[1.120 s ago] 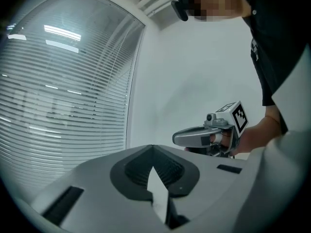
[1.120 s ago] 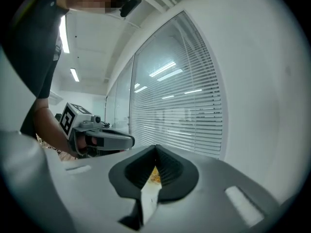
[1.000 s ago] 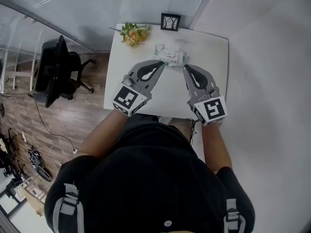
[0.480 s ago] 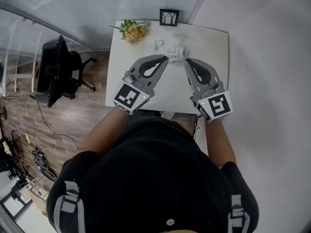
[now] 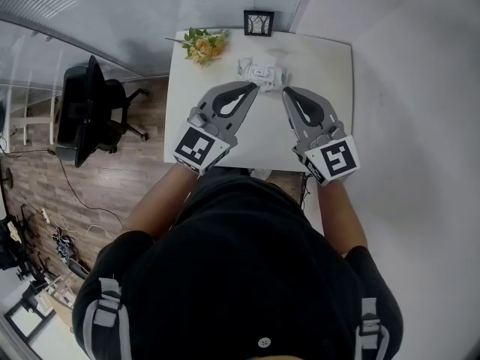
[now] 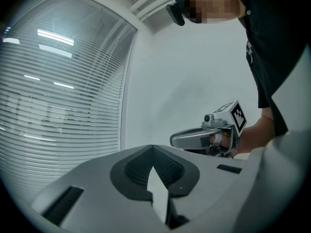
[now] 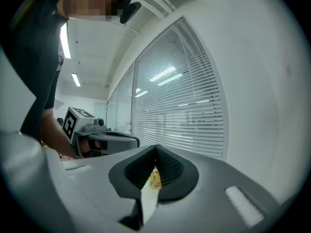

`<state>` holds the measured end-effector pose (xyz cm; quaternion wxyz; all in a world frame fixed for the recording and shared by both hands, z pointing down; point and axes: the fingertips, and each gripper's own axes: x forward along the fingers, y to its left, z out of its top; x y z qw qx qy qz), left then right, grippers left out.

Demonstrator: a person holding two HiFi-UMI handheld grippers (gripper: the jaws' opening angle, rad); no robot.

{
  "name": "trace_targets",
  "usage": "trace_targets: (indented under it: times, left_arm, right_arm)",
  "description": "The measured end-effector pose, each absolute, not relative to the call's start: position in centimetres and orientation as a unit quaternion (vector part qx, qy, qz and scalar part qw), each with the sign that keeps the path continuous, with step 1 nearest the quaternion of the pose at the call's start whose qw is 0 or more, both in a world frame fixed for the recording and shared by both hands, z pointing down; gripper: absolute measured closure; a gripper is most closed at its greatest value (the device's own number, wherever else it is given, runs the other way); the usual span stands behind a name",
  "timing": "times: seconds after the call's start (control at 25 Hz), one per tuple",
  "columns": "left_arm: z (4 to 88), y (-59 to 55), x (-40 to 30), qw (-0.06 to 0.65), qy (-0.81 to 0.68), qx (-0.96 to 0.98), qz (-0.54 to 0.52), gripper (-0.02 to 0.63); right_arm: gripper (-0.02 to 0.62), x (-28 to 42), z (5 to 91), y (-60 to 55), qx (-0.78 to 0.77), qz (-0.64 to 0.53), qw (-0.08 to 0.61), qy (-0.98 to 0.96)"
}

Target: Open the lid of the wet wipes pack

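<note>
The white wet wipes pack [image 5: 263, 73] lies at the far middle of the white table [image 5: 330, 73]; its lid looks down, though it is too small to tell for sure. My left gripper [image 5: 253, 88] is shut, its tip at the pack's near left corner. My right gripper [image 5: 286, 91] is shut too, its tip just off the near right corner. Whether either tip touches the pack, I cannot tell. Nothing is clamped in either one. The left gripper view shows closed jaws [image 6: 153, 148] with the right gripper [image 6: 204, 137] beyond; the right gripper view shows closed jaws [image 7: 155, 147] and the left gripper [image 7: 104, 140].
A bunch of yellow flowers [image 5: 204, 48] lies at the table's far left corner, and a small black picture frame [image 5: 259, 22] stands at the far edge. A black office chair [image 5: 90, 111] is on the wooden floor to the left. Window blinds [image 6: 58, 91] run behind the table.
The head view has shifted slightly, so the table sits a little higher in it. Both grippers stay shut by the pack.
</note>
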<state>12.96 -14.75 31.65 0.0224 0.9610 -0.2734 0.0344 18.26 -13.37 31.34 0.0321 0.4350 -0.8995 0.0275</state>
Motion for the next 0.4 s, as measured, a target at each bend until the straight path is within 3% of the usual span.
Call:
trace_targets:
  times: [0.4]
  left_arm:
    - [32.23,-14.87,12.43,0.026,-0.28,0.959,0.039,0.604]
  right_arm:
    - [0.584,18.12,31.75,-13.61,0.435,0.031,0.028,-0.9]
